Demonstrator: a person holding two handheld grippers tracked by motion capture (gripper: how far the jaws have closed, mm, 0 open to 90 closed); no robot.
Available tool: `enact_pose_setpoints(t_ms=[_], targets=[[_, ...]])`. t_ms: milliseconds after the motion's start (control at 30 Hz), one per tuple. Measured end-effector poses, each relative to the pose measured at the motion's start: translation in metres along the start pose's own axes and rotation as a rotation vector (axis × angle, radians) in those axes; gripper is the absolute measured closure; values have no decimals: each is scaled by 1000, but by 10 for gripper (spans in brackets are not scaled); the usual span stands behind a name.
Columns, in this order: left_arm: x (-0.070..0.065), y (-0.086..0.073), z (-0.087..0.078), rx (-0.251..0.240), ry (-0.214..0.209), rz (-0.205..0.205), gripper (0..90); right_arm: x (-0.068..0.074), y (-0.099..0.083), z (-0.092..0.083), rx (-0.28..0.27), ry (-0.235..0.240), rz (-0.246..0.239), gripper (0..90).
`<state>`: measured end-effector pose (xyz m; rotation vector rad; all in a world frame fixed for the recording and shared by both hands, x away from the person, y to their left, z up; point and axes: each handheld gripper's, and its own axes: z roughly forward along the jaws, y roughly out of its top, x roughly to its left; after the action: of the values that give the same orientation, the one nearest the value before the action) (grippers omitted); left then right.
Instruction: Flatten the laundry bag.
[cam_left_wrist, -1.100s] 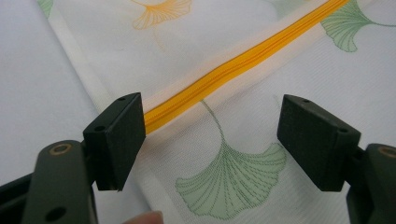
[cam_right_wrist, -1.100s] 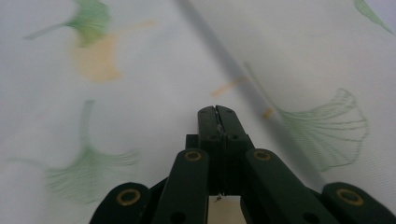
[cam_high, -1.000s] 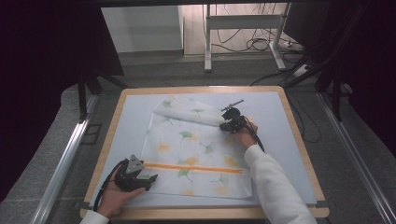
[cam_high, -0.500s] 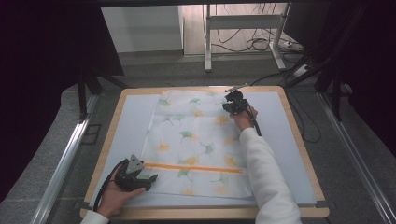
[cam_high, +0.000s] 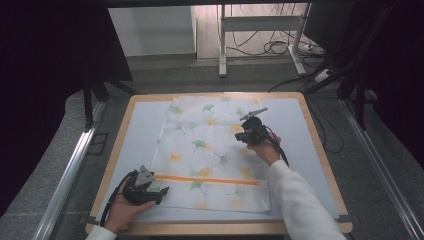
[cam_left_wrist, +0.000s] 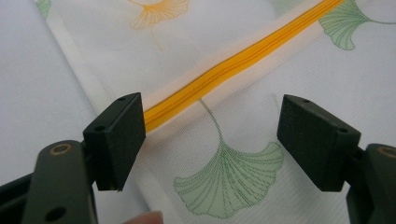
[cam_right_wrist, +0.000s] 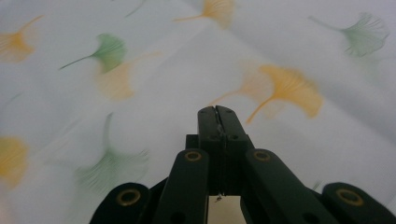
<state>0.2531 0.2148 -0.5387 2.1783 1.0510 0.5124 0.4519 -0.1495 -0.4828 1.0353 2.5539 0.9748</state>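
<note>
Ginkgo-print cloth cover (cam_high: 210, 155) lies flat on the desk (cam_high: 310, 150), long axis running away from the person. Orange zipper (cam_high: 207, 179) crosses it near the front edge, left to right. Left tool (cam_high: 159, 190) sits at the zipper's left end, jaws wide open with the zipper end just inside the left jaw, nothing gripped. Right tool (cam_high: 246, 137) hovers over the far-right part of the cloth, jaws fully shut, empty. Left hand is clearly nearer the zipper; next grab likely there, approaching along the zipper line.

table (cam_high: 320, 150): wood rim, pale blue top | on it: leaf-print cloth (cam_high: 210, 150), flat, orange zipper (cam_high: 207, 179)
</note>
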Motion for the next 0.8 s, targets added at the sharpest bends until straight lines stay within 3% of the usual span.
enact_pose_setpoints(t_ms=[100,300,500,800], targets=[[1,1,1,-11,-1,-7,231,14,-19,-18,-12,34,-1,892],[3,5,2,-40,-10,-14,229,26,-58,-45,-16,58,28,892],[1,10,6,-50,-27,6,225,32,-95,-66,-4,48,65,892],[-3,17,7,-75,-37,2,223,36,-130,-84,7,42,95,892]])
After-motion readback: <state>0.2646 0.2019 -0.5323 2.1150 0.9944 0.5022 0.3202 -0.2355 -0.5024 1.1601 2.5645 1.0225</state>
